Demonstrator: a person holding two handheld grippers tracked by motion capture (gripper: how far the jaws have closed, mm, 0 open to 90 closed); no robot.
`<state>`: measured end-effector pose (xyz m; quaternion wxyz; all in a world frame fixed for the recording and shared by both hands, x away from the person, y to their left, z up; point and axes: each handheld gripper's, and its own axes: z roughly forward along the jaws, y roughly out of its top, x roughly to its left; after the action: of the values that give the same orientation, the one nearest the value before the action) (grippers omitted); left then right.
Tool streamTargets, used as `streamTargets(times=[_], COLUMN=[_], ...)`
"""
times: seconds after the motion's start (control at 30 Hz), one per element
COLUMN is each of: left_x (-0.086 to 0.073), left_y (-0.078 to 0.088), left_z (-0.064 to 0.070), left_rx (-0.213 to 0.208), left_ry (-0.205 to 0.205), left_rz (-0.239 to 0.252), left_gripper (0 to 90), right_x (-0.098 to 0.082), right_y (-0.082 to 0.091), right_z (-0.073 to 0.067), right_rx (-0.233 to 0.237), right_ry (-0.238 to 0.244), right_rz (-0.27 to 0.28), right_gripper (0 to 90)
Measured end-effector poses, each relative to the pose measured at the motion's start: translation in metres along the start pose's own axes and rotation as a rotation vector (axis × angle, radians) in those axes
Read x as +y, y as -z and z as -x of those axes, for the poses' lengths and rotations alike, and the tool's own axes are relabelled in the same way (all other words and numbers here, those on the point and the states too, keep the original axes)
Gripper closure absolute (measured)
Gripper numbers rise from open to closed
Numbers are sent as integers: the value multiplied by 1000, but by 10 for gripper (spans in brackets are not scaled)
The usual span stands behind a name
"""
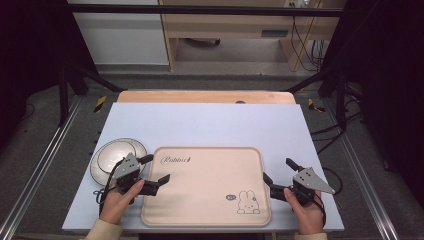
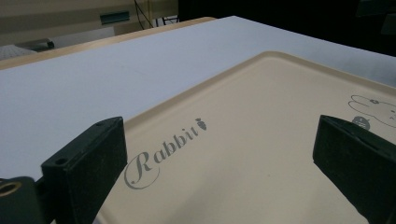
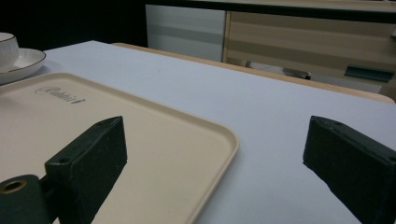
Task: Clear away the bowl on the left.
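Overhead, a pale lilac-white sheet (image 1: 210,125) covers a wooden table (image 1: 205,96) inside a dark frame; behind it is a grey floor, a white cabinet (image 1: 120,35) and a light wooden desk with cables. The left gripper (image 1: 155,172) is held with its jaws spread wide, one jaw over the left edge of a beige tray (image 1: 205,200), the other just beyond that edge. Right behind this gripper, touching nothing of the tray as far as I can tell, lies a white plate (image 1: 112,150) with a thin dark rim; in the right gripper view a cup (image 3: 7,46) seems to stand on it. The right gripper (image 1: 280,175) is also spread, just beside the right edge of the tray. The tray bears the word "Rabbit" (image 2: 163,151) and a small rabbit drawing (image 1: 248,202), and holds no objects.
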<state>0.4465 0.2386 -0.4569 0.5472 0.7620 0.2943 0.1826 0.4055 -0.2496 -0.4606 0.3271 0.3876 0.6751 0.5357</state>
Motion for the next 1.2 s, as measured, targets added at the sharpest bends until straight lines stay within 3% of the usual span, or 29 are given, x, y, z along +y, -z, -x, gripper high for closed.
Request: streamTargets(times=[0.23, 0.3, 0.4, 0.57, 0.8, 0.97, 1.2], left_x=[9, 15, 20, 33, 45, 48, 43], left_y=[3, 5, 7, 16, 37, 47, 67], left_z=[4, 8, 9, -4, -32, -45, -68], left_rx=[-1, 10, 20, 83, 174, 227, 343], left_ry=[-6, -48, -64, -77, -33, -25, -5], left_rz=[22, 6, 7, 8, 44, 43, 15], left_gripper=[30, 29, 30, 32, 35, 38, 39], right_x=[1, 1, 1, 2, 1, 1, 1], right_y=[2, 3, 3, 1, -2, -2, -2], right_z=[-2, -2, -2, -3, -4, -4, -4], right_rx=[-37, -46, -50, -48, -41, -42, -40], right_ry=[21, 22, 18, 16, 18, 20, 22], right_rz=[4, -3, -5, -3, -14, -16, -16], right_gripper=[62, 62, 58, 57, 56, 55, 55])
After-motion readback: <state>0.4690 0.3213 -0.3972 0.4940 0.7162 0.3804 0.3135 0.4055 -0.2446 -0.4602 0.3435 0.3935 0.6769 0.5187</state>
